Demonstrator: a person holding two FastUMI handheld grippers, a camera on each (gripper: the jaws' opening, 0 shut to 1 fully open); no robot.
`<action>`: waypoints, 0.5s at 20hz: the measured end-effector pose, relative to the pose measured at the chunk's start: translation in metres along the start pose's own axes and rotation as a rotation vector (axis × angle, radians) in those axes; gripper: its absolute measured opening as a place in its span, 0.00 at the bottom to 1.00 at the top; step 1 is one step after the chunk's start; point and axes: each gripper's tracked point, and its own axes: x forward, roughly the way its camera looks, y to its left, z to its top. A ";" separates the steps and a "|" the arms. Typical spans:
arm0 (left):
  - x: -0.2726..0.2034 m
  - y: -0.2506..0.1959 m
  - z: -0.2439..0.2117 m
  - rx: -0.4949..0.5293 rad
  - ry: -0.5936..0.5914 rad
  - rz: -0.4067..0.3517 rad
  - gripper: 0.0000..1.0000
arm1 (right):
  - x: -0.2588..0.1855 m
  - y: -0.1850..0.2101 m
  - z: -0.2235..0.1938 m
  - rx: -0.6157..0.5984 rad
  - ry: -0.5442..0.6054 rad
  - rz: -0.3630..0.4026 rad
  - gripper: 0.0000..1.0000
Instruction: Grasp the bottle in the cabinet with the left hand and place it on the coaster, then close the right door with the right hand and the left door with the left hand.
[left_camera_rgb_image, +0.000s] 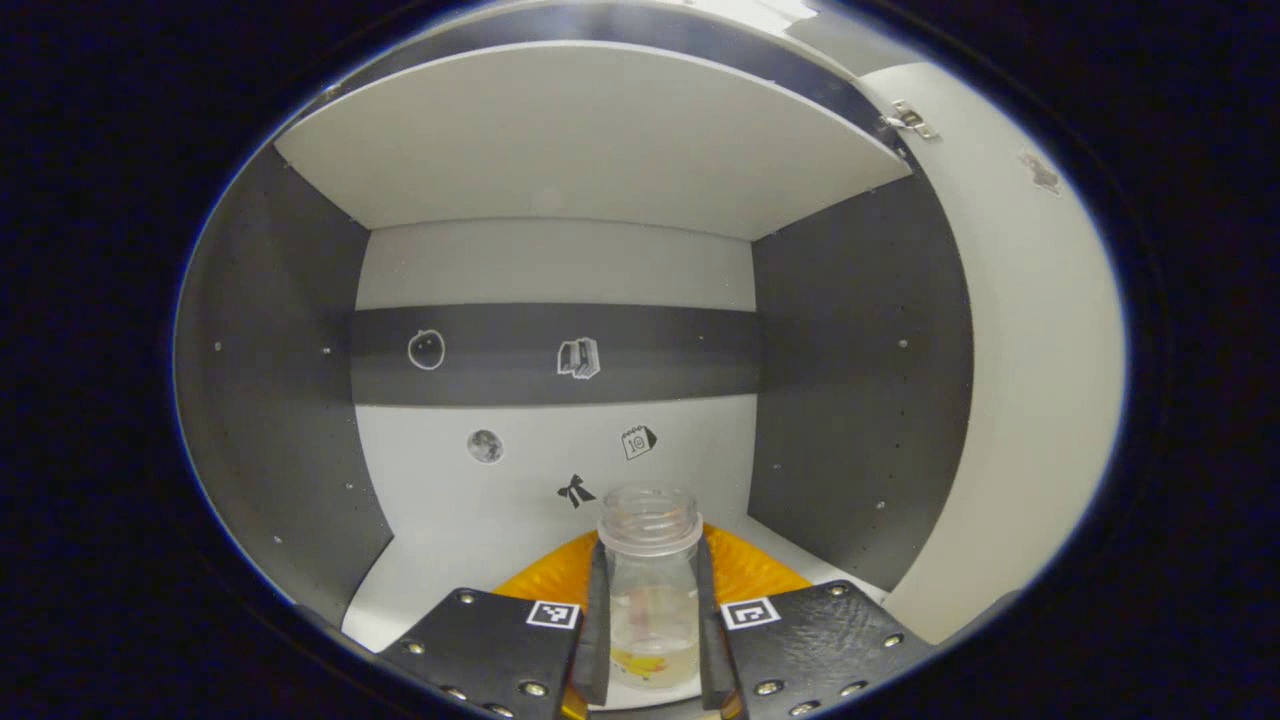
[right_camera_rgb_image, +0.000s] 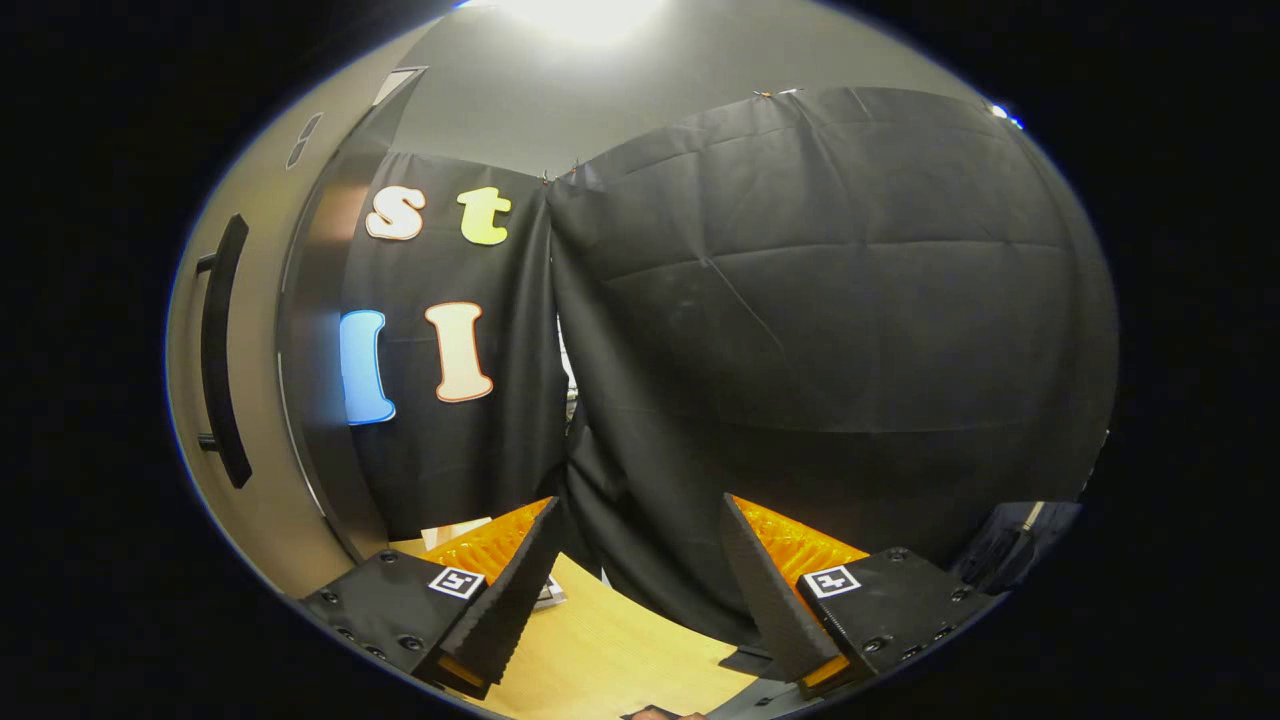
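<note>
Bottle (left_camera_rgb_image: 650, 590) sitting inside the cabinet (left_camera_rgb_image: 860, 380), wedged between the left gripper (left_camera_rgb_image: 650, 640) fingers, stickers on the back wall behind it, shelf (left_camera_rgb_image: 590, 140) overhead. Over by the right gripper (right_camera_rgb_image: 640, 590): door (right_camera_rgb_image: 250, 400) off to the left, table (right_camera_rgb_image: 600, 650) below.

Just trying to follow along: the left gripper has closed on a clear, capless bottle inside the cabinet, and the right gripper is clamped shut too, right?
Not quite. The right gripper is open, as the right gripper view shows: its fingers stand wide apart with nothing between them. The rest holds: in the left gripper view, the left gripper is closed on the clear, capless bottle inside the cabinet.
</note>
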 end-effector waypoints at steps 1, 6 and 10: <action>-0.006 0.002 0.007 0.023 -0.011 0.002 0.29 | 0.000 0.003 0.000 -0.001 0.000 0.009 0.99; -0.046 -0.009 0.037 0.087 -0.051 -0.056 0.36 | -0.003 0.018 0.002 0.002 -0.004 0.058 0.97; -0.088 -0.010 0.047 0.090 -0.054 -0.097 0.36 | -0.012 0.027 0.003 -0.011 -0.009 0.091 0.96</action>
